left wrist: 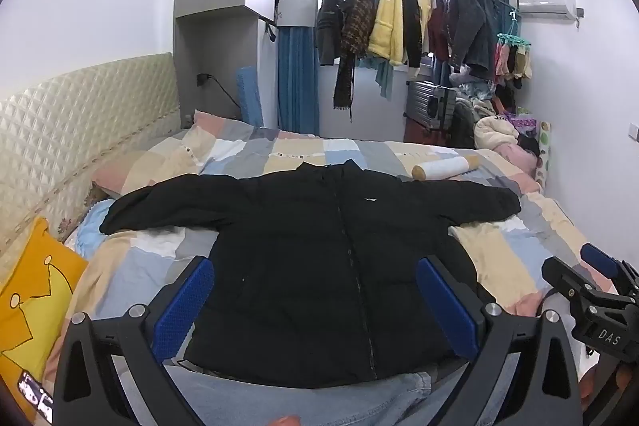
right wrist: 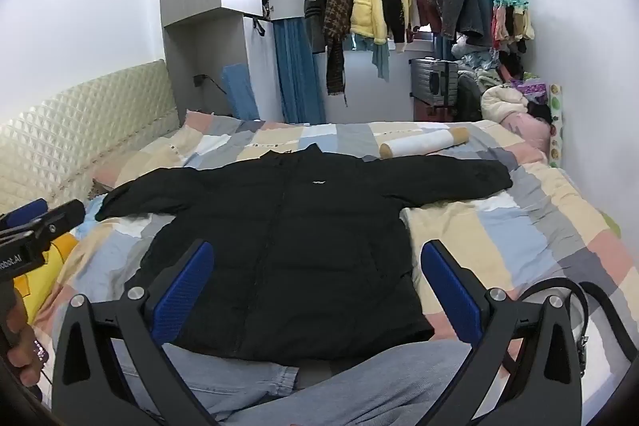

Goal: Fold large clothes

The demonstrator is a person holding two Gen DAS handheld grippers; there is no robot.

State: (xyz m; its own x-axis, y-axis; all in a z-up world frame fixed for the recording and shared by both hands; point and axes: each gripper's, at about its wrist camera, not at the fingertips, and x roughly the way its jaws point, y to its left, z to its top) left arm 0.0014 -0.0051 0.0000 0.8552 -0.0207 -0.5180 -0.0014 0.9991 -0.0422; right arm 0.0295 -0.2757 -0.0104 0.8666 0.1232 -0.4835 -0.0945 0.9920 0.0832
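- The black jacket (left wrist: 319,258) lies flat and face up on the patchwork bedspread (left wrist: 499,258), zipped, with both sleeves stretched out to its sides and its collar toward the far wall.
- My left gripper (left wrist: 315,306) hovers above the jacket's hem, its blue pads (left wrist: 183,306) spread wide, holding nothing.
- My right gripper (right wrist: 319,290) hangs over the jacket's hem too, fingers wide apart and empty.
- A white roll (right wrist: 423,142) rests just beyond the jacket's right shoulder.
- A yellow pillow (left wrist: 32,298) sits left of the jacket.
- My jeans-clad legs (right wrist: 319,386) lie just below the jacket's hem.
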